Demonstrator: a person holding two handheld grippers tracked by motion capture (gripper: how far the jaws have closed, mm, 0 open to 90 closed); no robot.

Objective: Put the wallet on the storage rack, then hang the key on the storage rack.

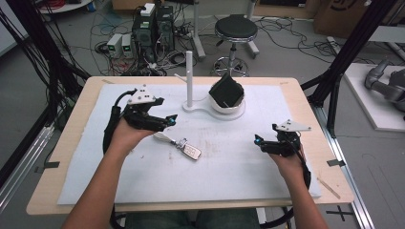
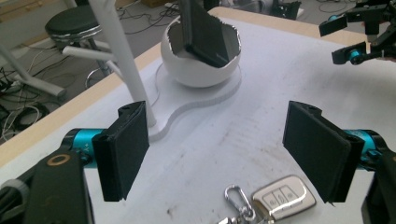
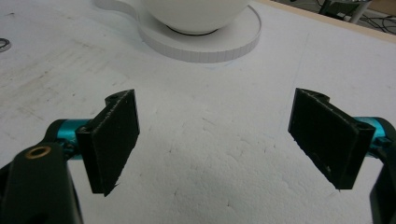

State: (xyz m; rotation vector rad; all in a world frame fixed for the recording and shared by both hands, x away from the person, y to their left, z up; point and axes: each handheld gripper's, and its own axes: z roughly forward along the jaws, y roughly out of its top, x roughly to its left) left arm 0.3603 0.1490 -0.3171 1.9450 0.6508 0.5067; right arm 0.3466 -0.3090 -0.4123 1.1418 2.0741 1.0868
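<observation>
A silver car key fob (image 1: 192, 152) with a metal clip and a pale strap lies on the white mat (image 1: 143, 181) near the middle. My left gripper (image 1: 172, 119) hovers just left of it, open. In the left gripper view the key fob (image 2: 281, 199) lies low between the wide-apart jaws of my left gripper (image 2: 219, 140), and no pad touches it. Behind it, a white stand (image 1: 191, 106) carries an upright post (image 1: 189, 76) and a white bowl (image 1: 229, 106) holding a dark flat object (image 1: 227, 90). My right gripper (image 1: 258, 141) rests open at the right, and between its jaws (image 3: 215, 135) there is only mat.
The wooden table's edge (image 1: 305, 102) frames the mat. Beyond the table's far side stand a black stool (image 1: 235, 31), computer cases (image 1: 153, 28) and tangled floor cables. Black frame posts rise at both sides. My right gripper (image 2: 350, 39) appears at the top right of the left gripper view.
</observation>
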